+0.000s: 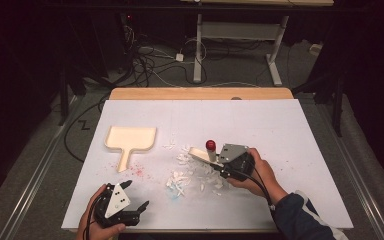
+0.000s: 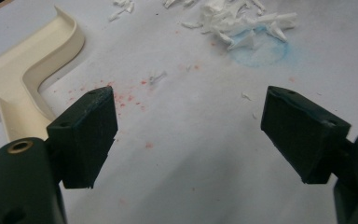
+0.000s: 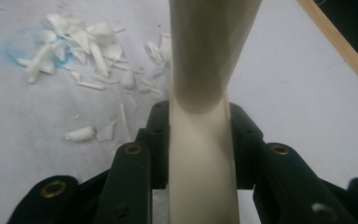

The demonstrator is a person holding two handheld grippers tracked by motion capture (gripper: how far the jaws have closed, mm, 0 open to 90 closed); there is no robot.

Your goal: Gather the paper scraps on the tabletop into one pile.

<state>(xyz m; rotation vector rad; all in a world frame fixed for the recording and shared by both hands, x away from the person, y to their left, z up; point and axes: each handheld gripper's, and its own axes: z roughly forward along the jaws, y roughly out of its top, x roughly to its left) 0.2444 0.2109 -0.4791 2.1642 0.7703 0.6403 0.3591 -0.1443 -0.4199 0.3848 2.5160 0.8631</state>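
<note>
The right gripper point(image 1: 219, 164) has its jaws clenched on the cream handle of a brush point(image 3: 204, 140), which sits at the table's centre, among white scraps point(image 1: 190, 172) spread toward seven o'clock of it. The left gripper point(image 1: 136, 196), at the table's seven o'clock edge, holds nothing, its jaws spread wide. The cream dustpan point(image 1: 129, 140) lies at ten o'clock on the white table point(image 1: 280, 130).

Dustpan point(image 1: 129, 141) left of the paper scraps point(image 1: 192, 172), both on the table point(image 1: 280, 130).
</note>
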